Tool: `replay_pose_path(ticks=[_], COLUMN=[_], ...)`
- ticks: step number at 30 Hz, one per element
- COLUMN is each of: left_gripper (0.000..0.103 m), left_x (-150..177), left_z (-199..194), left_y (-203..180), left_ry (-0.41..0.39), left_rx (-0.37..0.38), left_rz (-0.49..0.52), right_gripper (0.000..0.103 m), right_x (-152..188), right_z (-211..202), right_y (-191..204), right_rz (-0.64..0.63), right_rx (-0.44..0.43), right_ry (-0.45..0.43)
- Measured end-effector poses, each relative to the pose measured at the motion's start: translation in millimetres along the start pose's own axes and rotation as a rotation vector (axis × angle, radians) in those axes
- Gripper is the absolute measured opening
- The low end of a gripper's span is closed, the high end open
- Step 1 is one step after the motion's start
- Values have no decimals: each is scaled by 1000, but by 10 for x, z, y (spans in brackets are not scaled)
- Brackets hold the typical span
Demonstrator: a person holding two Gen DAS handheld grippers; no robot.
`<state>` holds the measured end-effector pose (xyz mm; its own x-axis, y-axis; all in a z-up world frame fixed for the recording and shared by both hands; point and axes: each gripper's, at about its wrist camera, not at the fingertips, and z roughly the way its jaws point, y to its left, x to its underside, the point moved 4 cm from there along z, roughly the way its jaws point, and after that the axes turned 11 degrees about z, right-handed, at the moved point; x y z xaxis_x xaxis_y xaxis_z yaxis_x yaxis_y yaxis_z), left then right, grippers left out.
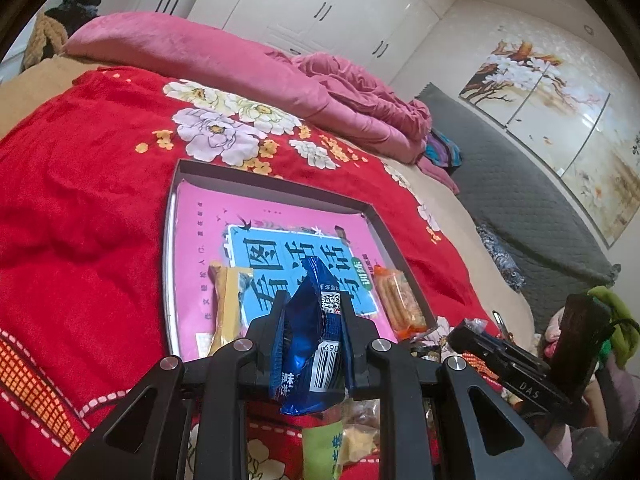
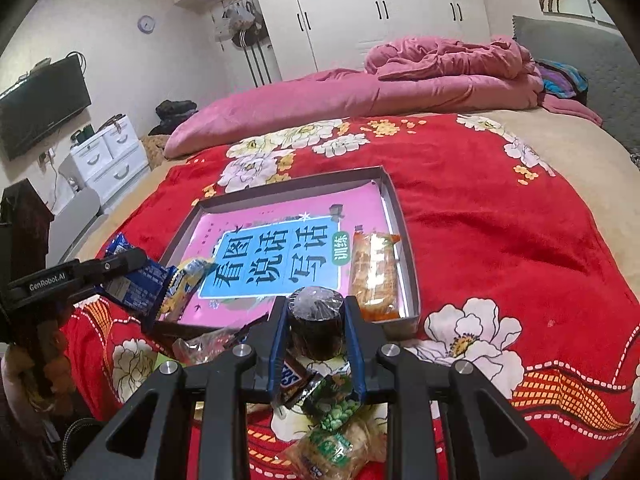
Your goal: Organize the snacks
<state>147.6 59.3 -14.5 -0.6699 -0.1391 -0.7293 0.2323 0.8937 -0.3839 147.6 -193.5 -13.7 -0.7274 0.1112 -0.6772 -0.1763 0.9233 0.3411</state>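
We have a snack in each hand. The left gripper (image 1: 308, 316) has its fingers clamped on a blue packet (image 1: 310, 344), held over the near edge of the shallow tray (image 1: 276, 188) that sits on the red floral bedspread (image 1: 80, 208). The right gripper (image 2: 316, 320) has its fingers clamped on a dark round wrapped snack (image 2: 316, 320), also just short of the tray's near edge.

To do this well, we should carry each one fully over the rim before letting go, and lower it flat into a free patch — the middle looks bare (only the pink book cover (image 1: 280, 248) lining the bottom shows there).

The tray already holds a yellow packet (image 1: 226, 304) at its left side and an orange-ended cracker pack (image 1: 398, 300) along its right wall. More loose snacks (image 2: 332, 412) lie on the bedspread, just outside the near edge.
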Motion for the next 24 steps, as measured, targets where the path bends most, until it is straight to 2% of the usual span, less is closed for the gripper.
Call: replay_pose_path(ticks=[24], left_gripper=[23], left_x=[18], left_z=[285], left_y=[46], left_ry=[38], left_rx=[-12], left_rz=[-5], right_gripper=[27], right_x=[-170], right_z=[143], right_y=[21], right_rz=[19], right_rx=[-10], right_ry=[-16])
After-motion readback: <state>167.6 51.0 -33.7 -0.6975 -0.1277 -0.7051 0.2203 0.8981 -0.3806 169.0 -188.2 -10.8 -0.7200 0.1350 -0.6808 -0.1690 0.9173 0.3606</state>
